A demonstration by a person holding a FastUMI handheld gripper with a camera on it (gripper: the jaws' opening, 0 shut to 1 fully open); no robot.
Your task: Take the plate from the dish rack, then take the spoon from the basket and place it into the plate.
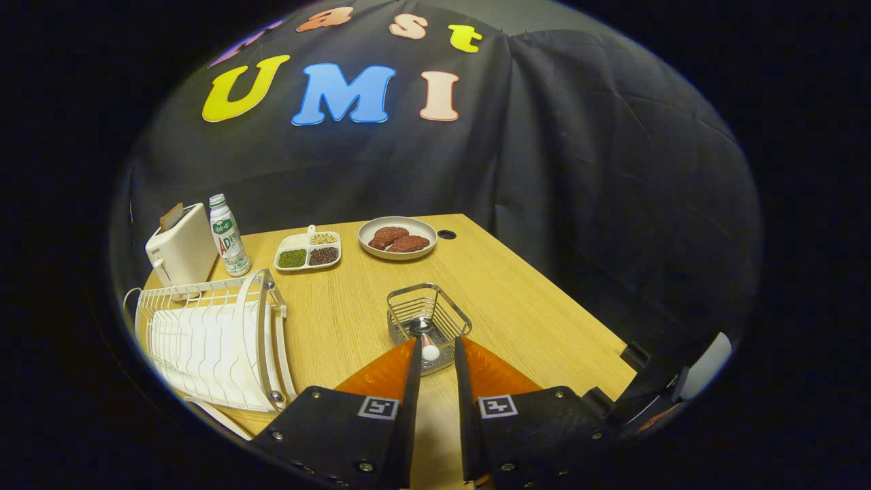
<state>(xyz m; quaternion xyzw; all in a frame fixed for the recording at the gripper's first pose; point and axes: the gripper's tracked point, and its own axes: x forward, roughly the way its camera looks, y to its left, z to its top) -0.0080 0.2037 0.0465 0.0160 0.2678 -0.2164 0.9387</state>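
Your gripper (pixel 437 347) hangs above the near part of the worktop (pixel 531 306), its two fingers parted with a narrow gap between them and nothing pressed between the pads. Just ahead of the fingertips sits the wire basket (pixel 429 320), roughly in the middle of the worktop. The spoon (pixel 428 344) stands in that basket, leaning toward you, and its rounded pale handle end shows right in the gap between the fingertips; whether either finger touches it you cannot tell from here.

To the left of the basket, well apart from it, the white dish rack (pixel 207 340) lies along the left edge of the worktop. A curved white edge, which looks like the plate (pixel 212 416), shows at the near left, just beside the near corner of the rack; most of it is hidden, so you cannot be sure of how it lies.

Farther back on the left stands a white toaster (pixel 182 250) with a slice of bread sticking up from its slot, and just to the right of it an upright bottle (pixel 228 235) with a green cap. To the right of the bottle lies a divided tray (pixel 307 252) with green, pale and dark beans in separate compartments. Beyond the basket, at the far side of the worktop, a round dish (pixel 397 237) holds two reddish-brown pieces of meat, and a small dark hole (pixel 446 234) in the worktop sits just to the right of it.
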